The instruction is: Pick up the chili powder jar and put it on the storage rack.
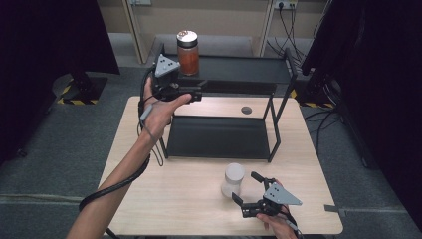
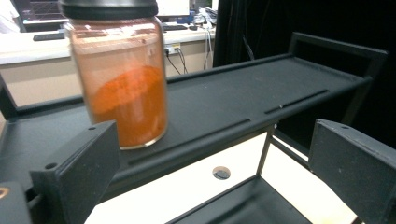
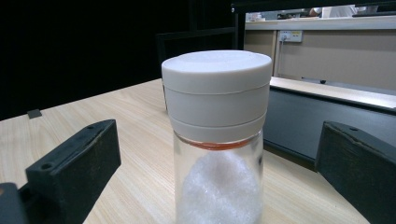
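A glass jar of orange powder (image 1: 187, 52) with a dark lid stands at the left end of the black rack's top shelf (image 1: 244, 69). My left gripper (image 1: 198, 90) is open just in front of and below it, with nothing between its jaws. In the left gripper view the orange jar (image 2: 122, 79) rises past the left jaw, and the left gripper (image 2: 212, 158) is apart from it. On the table, a clear jar with a white lid (image 1: 233, 179) holds white grains. My right gripper (image 1: 244, 186) is open beside it; the white-lidded jar (image 3: 217, 140) stands centred between the right gripper's (image 3: 219, 154) wide jaws, untouched.
The rack's lower shelf (image 1: 216, 137) rests on the light wooden table (image 1: 164, 199). A round cable hole (image 1: 246, 110) sits in the tabletop behind it. Dark curtains hang on both sides, and cables lie on the floor at the back right (image 1: 293, 35).
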A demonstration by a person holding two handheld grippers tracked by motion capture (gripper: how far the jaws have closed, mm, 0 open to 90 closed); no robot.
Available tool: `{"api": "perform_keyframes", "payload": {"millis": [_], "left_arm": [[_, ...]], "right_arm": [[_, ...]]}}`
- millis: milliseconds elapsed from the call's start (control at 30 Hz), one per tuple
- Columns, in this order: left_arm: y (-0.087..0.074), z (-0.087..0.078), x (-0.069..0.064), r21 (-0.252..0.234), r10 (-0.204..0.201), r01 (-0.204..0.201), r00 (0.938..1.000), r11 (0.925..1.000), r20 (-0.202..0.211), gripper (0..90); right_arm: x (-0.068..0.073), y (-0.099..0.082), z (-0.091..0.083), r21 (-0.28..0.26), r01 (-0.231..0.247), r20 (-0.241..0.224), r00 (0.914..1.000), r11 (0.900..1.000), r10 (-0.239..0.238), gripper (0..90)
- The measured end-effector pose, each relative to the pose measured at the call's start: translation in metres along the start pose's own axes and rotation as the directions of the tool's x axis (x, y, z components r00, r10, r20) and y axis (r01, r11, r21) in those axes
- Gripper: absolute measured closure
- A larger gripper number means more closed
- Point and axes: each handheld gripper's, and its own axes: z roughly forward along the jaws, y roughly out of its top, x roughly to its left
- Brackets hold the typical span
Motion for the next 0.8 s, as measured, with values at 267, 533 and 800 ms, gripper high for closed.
{"api": "perform_keyframes", "payload": {"millis": [267,533,800], "left_arm": [[-0.018,-0.009,-0.001,-0.013,0.003,-0.003,0.9991,0.9999,0.041,1.8],[-0.037,-0.017,-0.004,-0.019,0.007,-0.005,0.9962,0.9998,0.086,1.8],[-0.055,-0.023,-0.009,-0.026,0.01,-0.007,0.9917,0.9996,0.128,1.8]], "right_arm": [[0.0,0.0,0.0,0.0,0.0,0.001,1.0,1.0,0.0,0.3],[0.0,0.0,0.0,-0.002,0.001,0.002,1.0,1.0,-0.001,0.3],[0.0,0.0,0.0,-0.003,0.001,0.001,1.0,1.0,-0.001,0.4]]}}
